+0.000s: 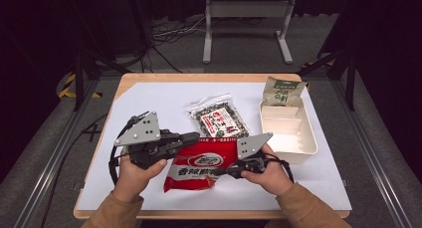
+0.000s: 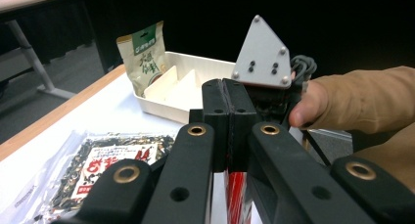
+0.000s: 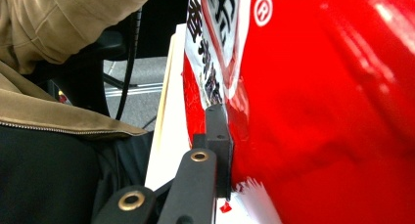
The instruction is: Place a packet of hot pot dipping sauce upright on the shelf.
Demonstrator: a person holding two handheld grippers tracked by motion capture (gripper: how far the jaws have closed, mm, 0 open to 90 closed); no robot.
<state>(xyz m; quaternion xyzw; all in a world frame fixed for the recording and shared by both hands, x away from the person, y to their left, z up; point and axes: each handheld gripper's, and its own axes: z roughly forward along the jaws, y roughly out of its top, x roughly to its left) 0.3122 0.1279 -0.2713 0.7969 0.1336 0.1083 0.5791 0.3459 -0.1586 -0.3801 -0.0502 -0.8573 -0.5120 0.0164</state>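
I am clamping both grippers on the red snack bag point(image 1: 201, 166) at the table's near edge: left gripper point(image 1: 191, 137) pinching its top-left corner, right gripper point(image 1: 219, 172) gripping its right side.

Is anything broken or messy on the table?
Nothing looks spilled or torn. The red snack bag is crumpled a little where both grippers pinch it, the left gripper at its top edge. The green pouch leans upright in the white tray.
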